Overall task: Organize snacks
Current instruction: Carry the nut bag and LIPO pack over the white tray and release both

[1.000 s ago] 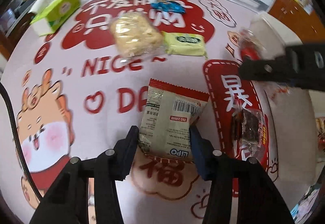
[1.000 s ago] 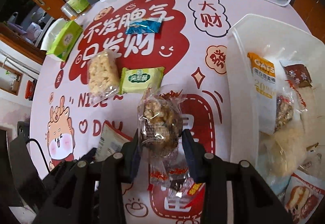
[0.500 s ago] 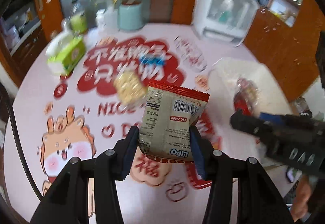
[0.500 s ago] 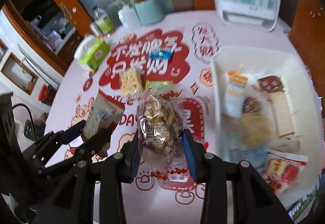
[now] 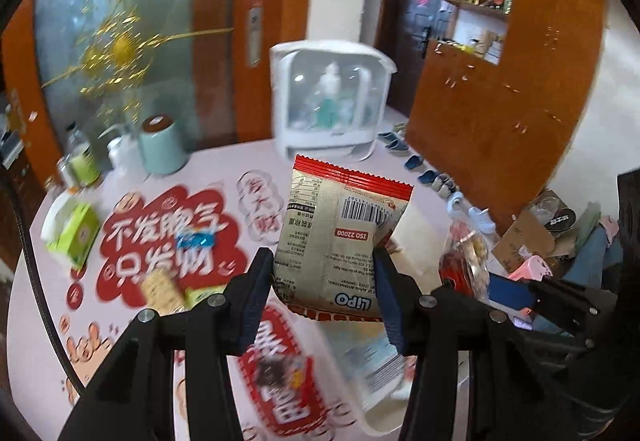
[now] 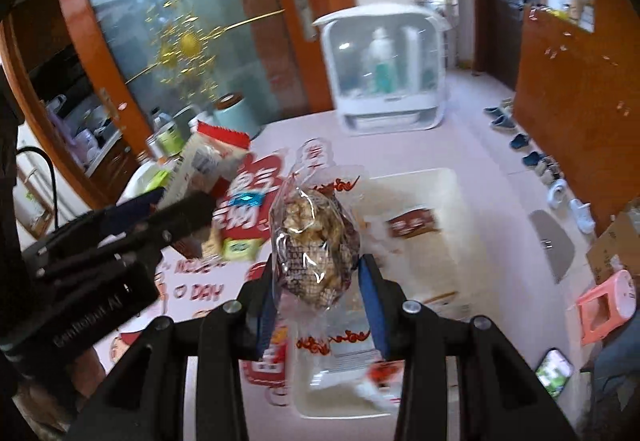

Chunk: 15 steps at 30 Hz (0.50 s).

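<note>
My left gripper [image 5: 324, 281] is shut on a beige snack packet with a red top edge [image 5: 340, 233], held well above the table. My right gripper [image 6: 316, 285] is shut on a clear bag of brown nutty clusters [image 6: 316, 241], also lifted high. In the right wrist view the left gripper [image 6: 176, 201] and its packet [image 6: 208, 161] show at the left. In the left wrist view the right gripper's clear bag [image 5: 468, 257] shows at the right. A white tray [image 6: 452, 185] with several snacks lies below on the right of the table.
Left on the printed tablecloth are a blue wrapper [image 5: 196, 241], a pale rice-cracker pack [image 5: 160, 287], a green packet [image 6: 240, 247] and a dark wrapped snack [image 5: 280, 377]. At the back stand a green tissue box [image 5: 74, 237], a mint canister [image 5: 160, 147], bottles and a white appliance [image 5: 328, 101].
Both grippers rose from near the tablecloth to high above it, each keeping its snack. The views tipped up, so the room and back of the table now show.
</note>
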Tool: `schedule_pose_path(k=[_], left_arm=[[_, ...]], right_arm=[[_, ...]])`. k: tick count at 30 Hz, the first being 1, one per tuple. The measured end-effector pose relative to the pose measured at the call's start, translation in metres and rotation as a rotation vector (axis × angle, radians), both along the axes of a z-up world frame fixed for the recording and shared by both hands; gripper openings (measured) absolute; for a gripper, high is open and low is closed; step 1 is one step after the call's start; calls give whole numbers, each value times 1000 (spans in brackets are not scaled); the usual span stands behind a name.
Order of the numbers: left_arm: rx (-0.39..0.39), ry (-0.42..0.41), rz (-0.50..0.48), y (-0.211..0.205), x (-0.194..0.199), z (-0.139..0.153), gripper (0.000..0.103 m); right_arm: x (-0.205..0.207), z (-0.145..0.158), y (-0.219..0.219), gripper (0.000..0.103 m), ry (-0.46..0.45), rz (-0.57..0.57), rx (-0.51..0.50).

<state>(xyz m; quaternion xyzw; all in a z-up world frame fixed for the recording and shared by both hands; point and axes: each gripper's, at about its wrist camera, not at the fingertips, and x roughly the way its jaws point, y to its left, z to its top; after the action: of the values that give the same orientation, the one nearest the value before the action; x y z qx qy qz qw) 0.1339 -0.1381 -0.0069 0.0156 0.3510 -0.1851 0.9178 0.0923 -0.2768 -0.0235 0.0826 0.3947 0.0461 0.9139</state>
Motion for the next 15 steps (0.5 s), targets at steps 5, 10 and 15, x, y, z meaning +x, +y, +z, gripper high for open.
schedule_pose_path(k=[5, 10, 15], left_arm=[[41, -20, -29, -44, 7, 6, 49], [72, 8, -29, -74, 17, 0, 49], [97, 19, -32, -94, 22, -4, 49]], right_arm=[[1, 3, -45, 39, -8, -61, -7], [8, 0, -74, 39, 0, -82, -5], [13, -1, -89, 39, -4, -65, -3]])
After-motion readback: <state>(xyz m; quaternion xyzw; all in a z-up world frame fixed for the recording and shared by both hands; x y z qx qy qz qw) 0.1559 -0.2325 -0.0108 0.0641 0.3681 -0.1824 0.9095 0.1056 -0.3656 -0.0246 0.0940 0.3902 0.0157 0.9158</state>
